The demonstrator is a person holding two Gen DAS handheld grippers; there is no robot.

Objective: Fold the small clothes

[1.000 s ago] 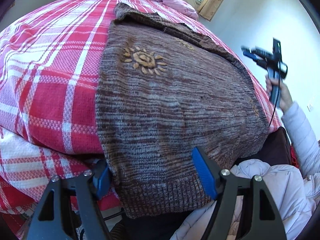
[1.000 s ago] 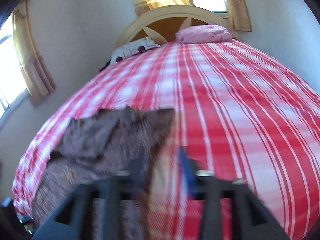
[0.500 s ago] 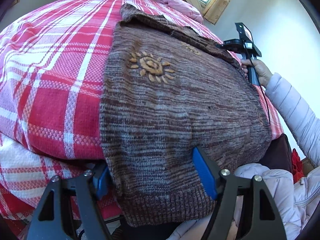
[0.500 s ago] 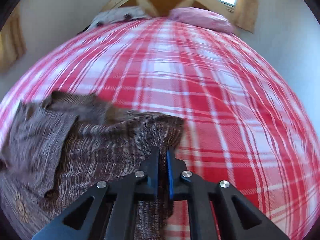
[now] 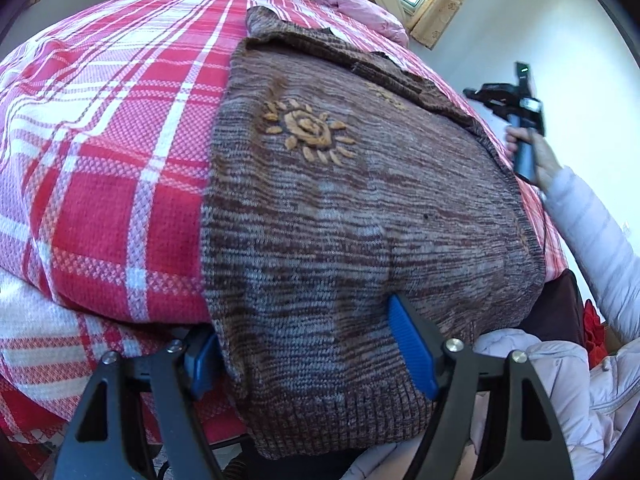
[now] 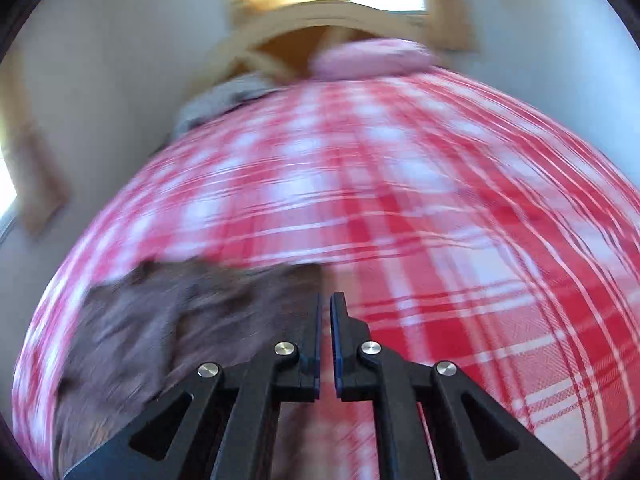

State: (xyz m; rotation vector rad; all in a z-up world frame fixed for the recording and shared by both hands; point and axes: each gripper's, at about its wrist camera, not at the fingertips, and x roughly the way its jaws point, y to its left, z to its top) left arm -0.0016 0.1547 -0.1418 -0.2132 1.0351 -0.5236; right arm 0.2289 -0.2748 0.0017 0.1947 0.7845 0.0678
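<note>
A brown-grey knitted sweater [image 5: 360, 216] with an orange sun motif lies flat on the red plaid bedspread [image 5: 108, 152]. Its ribbed hem hangs over the near bed edge. My left gripper [image 5: 304, 356] stands open over that hem, the left pad half hidden behind the sweater's left edge and the right pad on top of the knit. My right gripper [image 6: 325, 298] is shut, with the sweater's [image 6: 180, 320] corner just left of its tips. Blur hides whether any cloth is pinched. In the left wrist view the right gripper [image 5: 474, 94] hangs off the sweater's far right edge, held by a hand.
A curved wooden headboard [image 6: 320, 24] and a pink pillow [image 6: 372, 58] stand at the bed's far end under a window. A pale padded jacket [image 5: 552, 380] and its sleeve [image 5: 592, 240] fill the near right. A white wall runs along the right side.
My right gripper closed at the sweater's far corner, then drew away to the right. The left gripper kept its place over the hem.
</note>
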